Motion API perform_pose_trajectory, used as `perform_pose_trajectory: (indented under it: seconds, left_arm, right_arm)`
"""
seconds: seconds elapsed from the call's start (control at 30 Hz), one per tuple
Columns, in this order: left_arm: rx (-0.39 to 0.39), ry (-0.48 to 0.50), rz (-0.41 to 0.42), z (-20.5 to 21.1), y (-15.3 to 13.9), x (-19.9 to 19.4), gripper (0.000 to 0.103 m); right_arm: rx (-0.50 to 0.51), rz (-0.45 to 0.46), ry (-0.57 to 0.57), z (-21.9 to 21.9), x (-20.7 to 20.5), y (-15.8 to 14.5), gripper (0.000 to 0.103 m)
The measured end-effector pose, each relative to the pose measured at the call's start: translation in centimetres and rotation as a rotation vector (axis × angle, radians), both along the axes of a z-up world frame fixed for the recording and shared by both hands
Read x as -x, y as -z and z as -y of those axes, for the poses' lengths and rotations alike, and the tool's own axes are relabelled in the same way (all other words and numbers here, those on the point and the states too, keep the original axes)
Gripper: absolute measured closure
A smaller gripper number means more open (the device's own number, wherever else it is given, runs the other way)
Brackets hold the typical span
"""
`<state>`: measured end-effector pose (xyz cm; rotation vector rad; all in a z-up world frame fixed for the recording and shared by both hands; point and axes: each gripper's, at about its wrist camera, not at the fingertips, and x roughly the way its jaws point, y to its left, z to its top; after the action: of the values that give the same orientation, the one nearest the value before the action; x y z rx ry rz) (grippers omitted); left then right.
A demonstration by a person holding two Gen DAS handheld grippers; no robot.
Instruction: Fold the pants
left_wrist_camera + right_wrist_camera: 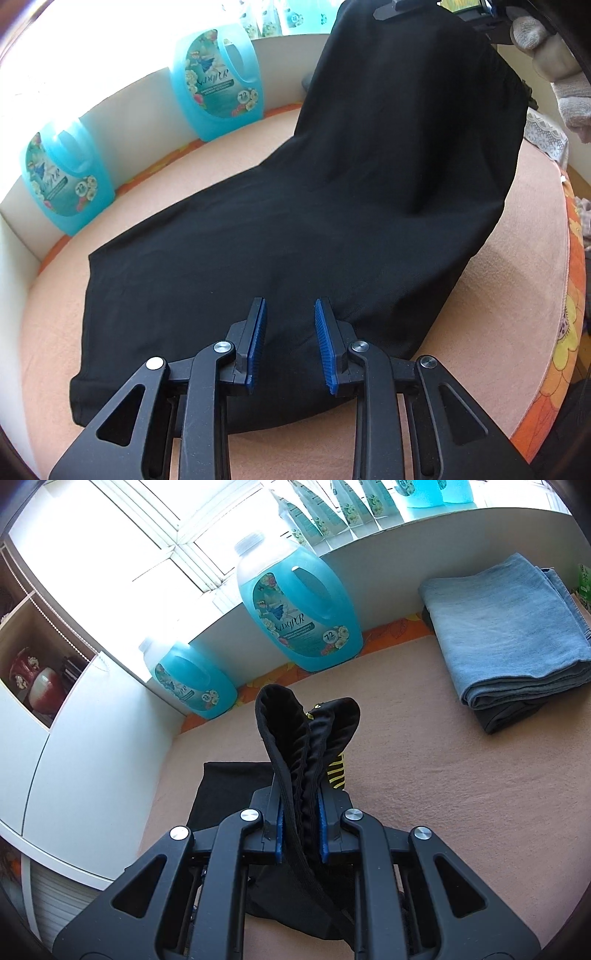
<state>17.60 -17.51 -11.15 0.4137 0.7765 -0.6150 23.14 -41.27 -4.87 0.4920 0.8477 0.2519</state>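
pants (332, 221) lie across the pink bed (517, 258), far end lifted. your right gripper (301, 812) holds the waistband (295, 738) pinched in its fingers. your left gripper (290, 343) stands narrowly parted above the cloth, gripping nothing.

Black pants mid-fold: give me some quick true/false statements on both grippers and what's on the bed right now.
1. The right gripper is clamped on the elastic waistband of the black pants. True.
2. The left gripper grips the fabric. False: its jaws stand apart above the pants, with no cloth pinched between the pads.
3. The whole garment lies flat on the bed. False: the waist end is lifted, and only the leg end lies on the surface.
4. Two blue detergent bottles stand against the wall behind the bed. True.
5. The folded blue jeans lie on top of the black pants. False: the jeans sit apart, on a dark folded garment.
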Motion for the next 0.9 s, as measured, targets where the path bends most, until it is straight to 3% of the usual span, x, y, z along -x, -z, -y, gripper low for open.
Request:
perform_pose_trajectory:
  seconds: [0.17, 0.33, 0.53, 0.7, 0.8, 0.9]
  left_arm:
    - [0.113, -0.058, 0.034, -3.6, -2.6, 0.7, 0.078]
    - [0.2, -0.144, 0.058, -8.3, -4.5, 1.0, 0.078]
    - [0.257, -0.253, 0.069, -13.6, -5.0, 1.0, 0.078]
    - [0.292, -0.34, 0.048, -17.3, -4.6, 0.8, 0.078]
    - [0.291, -0.365, 0.042, -18.4, -4.6, 0.9, 0.078]
    - [0.29, -0.374, 0.049, -18.9, -4.8, 1.2, 0.078]
  right_arm:
    - [0.071, -0.018, -0.062, -5.4, -0.9, -1.1, 0.088]
    - [0.141, -0.058, -0.124, -12.0, -3.1, 0.0, 0.088]
    - [0.228, -0.127, -0.205, -20.5, -6.2, 4.0, 0.088]
    - [0.235, -0.197, -0.296, -26.3, -8.4, 8.7, 0.088]
    - [0.207, -0.249, -0.399, -28.9, -8.8, 10.4, 0.079]
    - [0.165, -0.214, -0.459, -29.5, -8.4, 9.6, 0.063]
